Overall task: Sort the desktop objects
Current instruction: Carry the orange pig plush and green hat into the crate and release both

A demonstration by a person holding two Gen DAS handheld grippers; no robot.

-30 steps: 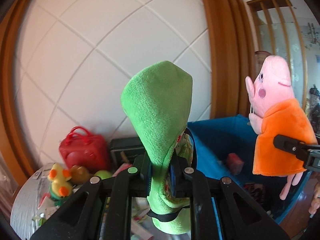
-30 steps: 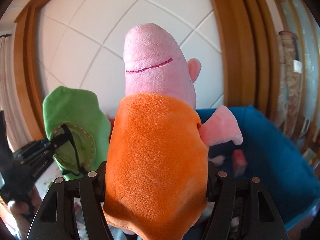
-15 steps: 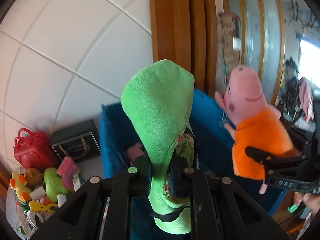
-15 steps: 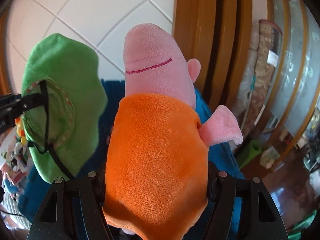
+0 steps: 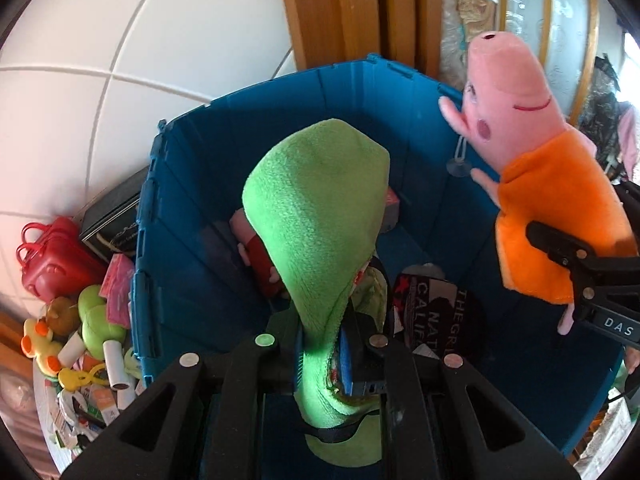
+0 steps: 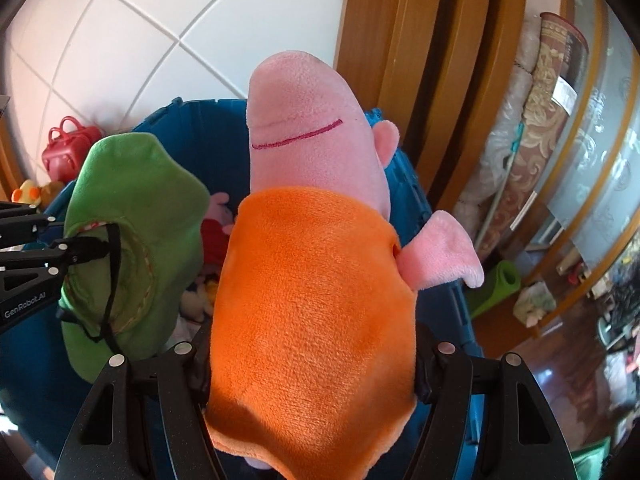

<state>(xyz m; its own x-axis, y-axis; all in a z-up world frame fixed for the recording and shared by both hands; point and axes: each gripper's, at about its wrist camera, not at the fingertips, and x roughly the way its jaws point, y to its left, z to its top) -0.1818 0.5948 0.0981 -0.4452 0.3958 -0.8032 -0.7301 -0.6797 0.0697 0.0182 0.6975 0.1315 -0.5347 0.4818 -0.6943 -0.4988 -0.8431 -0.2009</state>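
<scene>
My left gripper [image 5: 324,354] is shut on a green plush slipper [image 5: 316,208], held over the open blue storage bin [image 5: 192,200]. To its right my right gripper [image 6: 312,364] is shut on a pink pig plush in an orange dress [image 6: 312,280], also above the bin [image 6: 404,176]. From the left wrist view the pig plush [image 5: 532,152] hangs near the bin's right wall, with the right gripper [image 5: 568,256] clamped on its dress. The green slipper [image 6: 132,216] shows left of the pig in the right wrist view. Another pig plush in red [image 5: 256,248] and dark printed cloth [image 5: 432,312] lie inside the bin.
Left of the bin lie a red toy handbag [image 5: 52,260], a black box [image 5: 112,220], a yellow duck [image 5: 38,340], green plush pieces [image 5: 96,320] and small rolls. A white tiled wall [image 5: 140,60] and wooden frame [image 5: 340,8] stand behind. Rolled carpets [image 6: 532,128] lean at right.
Both grippers have swung right and tilted down with their plush toys, from facing the wall to hanging over the blue bin, whose inside now shows.
</scene>
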